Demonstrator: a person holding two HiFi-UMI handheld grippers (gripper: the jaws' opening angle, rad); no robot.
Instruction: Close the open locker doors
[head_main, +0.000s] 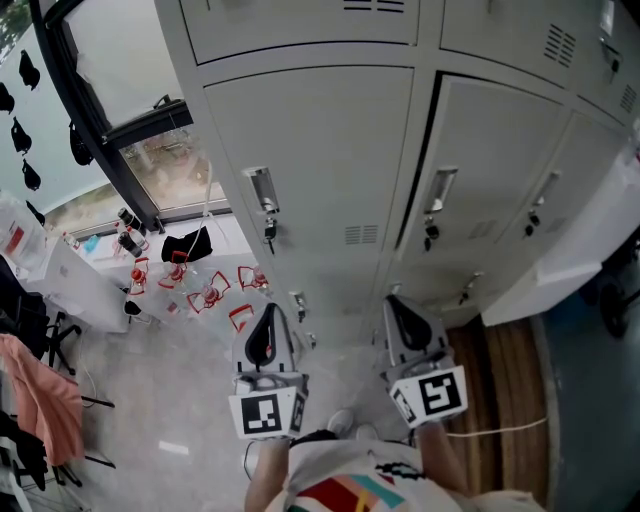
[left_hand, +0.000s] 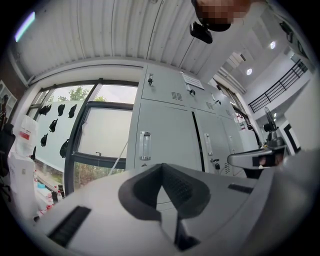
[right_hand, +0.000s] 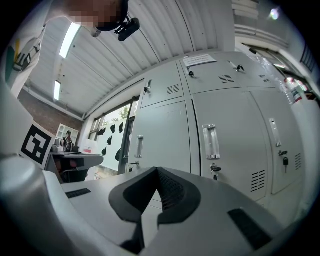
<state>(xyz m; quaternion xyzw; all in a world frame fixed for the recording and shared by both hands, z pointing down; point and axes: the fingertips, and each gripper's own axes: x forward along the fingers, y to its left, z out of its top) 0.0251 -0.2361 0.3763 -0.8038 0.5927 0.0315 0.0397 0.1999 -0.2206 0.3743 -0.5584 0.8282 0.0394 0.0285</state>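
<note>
A bank of grey lockers (head_main: 320, 170) stands in front of me. The middle door (head_main: 480, 190) sits slightly ajar, with a dark gap (head_main: 418, 165) down its left edge; in the left gripper view this gap (left_hand: 196, 145) is a black line. The door to its left (head_main: 310, 150) lies flush, with keys hanging under its handle (head_main: 262, 190). My left gripper (head_main: 268, 312) (left_hand: 161, 167) and right gripper (head_main: 398, 303) (right_hand: 157, 170) are both shut on nothing. They are held low, short of the lockers and not touching any door.
A window with a black frame (head_main: 110, 110) is on the left, with bottles and red-edged items (head_main: 190, 285) below it. A white desk (head_main: 575, 250) juts out at right beside the lockers. Pink cloth (head_main: 50, 400) hangs at far left. A cable (head_main: 500, 430) lies on the floor.
</note>
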